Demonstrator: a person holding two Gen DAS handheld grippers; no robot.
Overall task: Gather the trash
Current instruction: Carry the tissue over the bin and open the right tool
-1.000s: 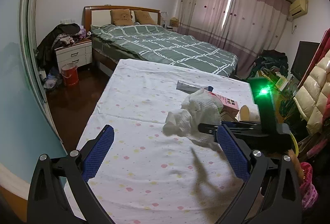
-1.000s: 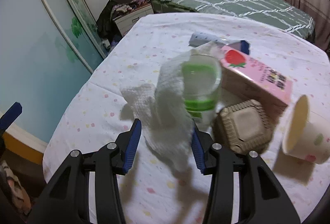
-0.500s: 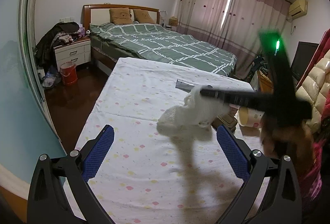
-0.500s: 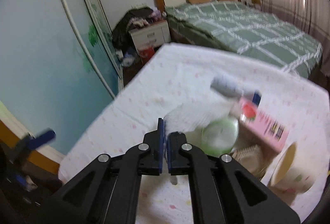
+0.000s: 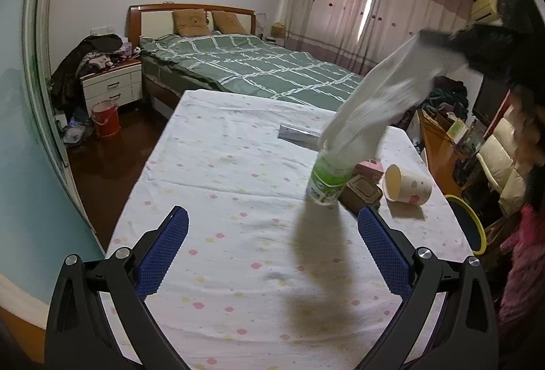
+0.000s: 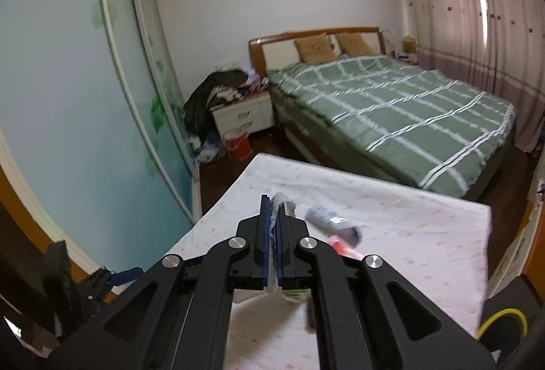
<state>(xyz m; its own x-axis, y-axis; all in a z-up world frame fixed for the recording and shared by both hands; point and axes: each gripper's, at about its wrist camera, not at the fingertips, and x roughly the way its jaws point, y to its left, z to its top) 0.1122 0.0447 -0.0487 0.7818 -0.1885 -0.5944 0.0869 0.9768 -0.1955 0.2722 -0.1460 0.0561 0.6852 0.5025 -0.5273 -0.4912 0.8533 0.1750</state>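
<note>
My right gripper (image 6: 271, 233) is shut on a white tissue (image 5: 371, 101) and holds it high above the table; a bit of the tissue (image 6: 276, 201) sticks out past the fingertips. In the left wrist view the tissue hangs down onto a green-labelled plastic bottle (image 5: 327, 181) standing on the table. Beside the bottle lie a brown paper box (image 5: 362, 194), a pink carton (image 5: 369, 167), a paper cup (image 5: 407, 186) on its side and a grey tube (image 5: 298, 135). My left gripper (image 5: 270, 254) is open and empty over the near part of the table.
The table (image 5: 221, 199) has a white dotted cloth. A dark bin with a yellow rim (image 5: 468, 227) stands off its right edge. A bed (image 5: 252, 70) lies behind, with a nightstand (image 5: 112, 87) and a red bucket (image 5: 105, 118) to the left.
My right gripper closed on the tissue and lifted it up and to the right, uncovering the bottle. The left gripper stayed in place.
</note>
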